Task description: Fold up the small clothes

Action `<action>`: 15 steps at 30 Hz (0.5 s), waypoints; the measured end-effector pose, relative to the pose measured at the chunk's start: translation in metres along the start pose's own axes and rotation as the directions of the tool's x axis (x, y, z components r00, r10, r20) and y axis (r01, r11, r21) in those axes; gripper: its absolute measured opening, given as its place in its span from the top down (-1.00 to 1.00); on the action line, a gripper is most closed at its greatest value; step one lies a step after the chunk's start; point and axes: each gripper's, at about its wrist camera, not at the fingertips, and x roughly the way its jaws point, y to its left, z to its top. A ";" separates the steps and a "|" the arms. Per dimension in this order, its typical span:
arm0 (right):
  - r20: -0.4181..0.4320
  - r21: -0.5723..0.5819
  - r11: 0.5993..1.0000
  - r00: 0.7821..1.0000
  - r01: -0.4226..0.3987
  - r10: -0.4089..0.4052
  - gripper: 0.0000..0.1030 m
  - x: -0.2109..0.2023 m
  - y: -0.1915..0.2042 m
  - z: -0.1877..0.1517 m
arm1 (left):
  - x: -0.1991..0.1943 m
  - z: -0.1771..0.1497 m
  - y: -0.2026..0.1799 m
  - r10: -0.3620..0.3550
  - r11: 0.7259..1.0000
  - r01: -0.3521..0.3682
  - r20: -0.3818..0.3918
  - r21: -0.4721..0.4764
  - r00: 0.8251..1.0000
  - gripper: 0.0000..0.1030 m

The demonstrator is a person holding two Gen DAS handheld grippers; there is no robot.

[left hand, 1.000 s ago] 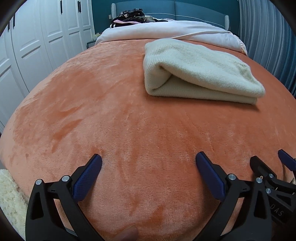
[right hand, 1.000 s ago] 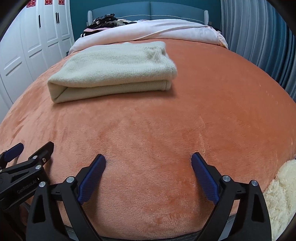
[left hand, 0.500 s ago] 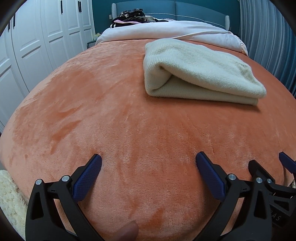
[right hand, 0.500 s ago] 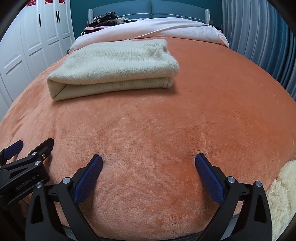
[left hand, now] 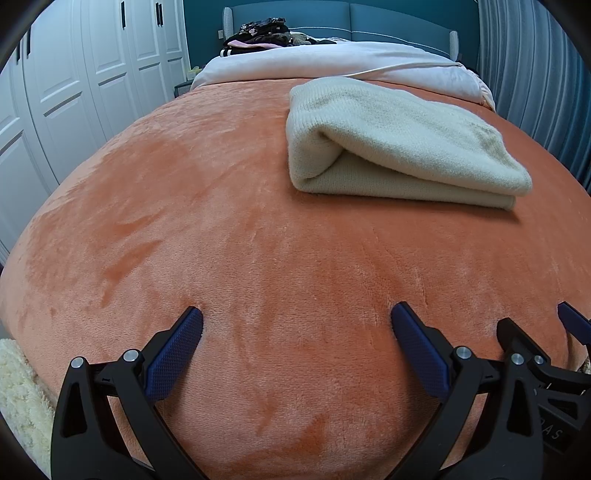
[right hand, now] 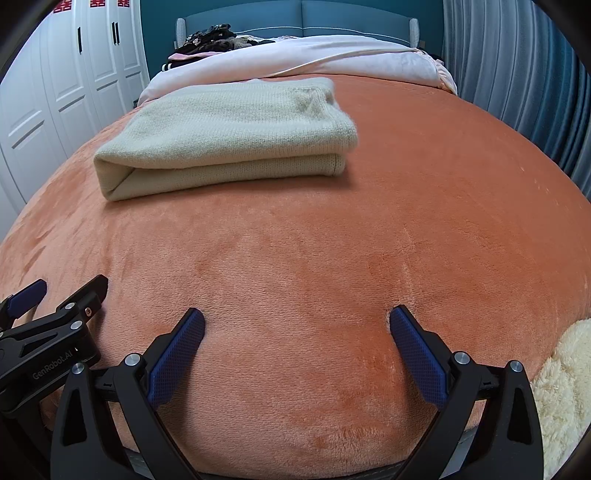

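Note:
A cream knit garment lies folded in a neat rectangle on the orange blanket; it also shows in the right wrist view. My left gripper is open and empty, low over the blanket near the bed's front edge, well short of the garment. My right gripper is open and empty, beside the left one, also well short of the garment. The right gripper shows at the lower right of the left wrist view; the left gripper shows at the lower left of the right wrist view.
A pink duvet and a pile of dark clothes lie at the head of the bed. White wardrobe doors stand left, grey curtains right. A fluffy cream rug lies below the bed's front edge.
Both grippers have drifted back slightly from the folded garment. The right gripper's jaws have opened a little wider. The garment has not moved.

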 end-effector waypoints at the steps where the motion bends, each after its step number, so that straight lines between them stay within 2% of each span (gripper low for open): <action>1: 0.000 0.000 1.000 1.000 0.000 0.000 -0.90 0.000 0.000 0.000 | 0.000 0.000 0.000 -0.001 1.000 0.001 0.000 0.001 1.000 -0.91; 15: 0.000 -0.002 1.000 1.000 0.003 -0.003 -0.90 0.000 0.000 0.000 | -0.002 -0.002 -0.006 0.013 1.000 -0.013 0.006 0.003 1.000 -0.91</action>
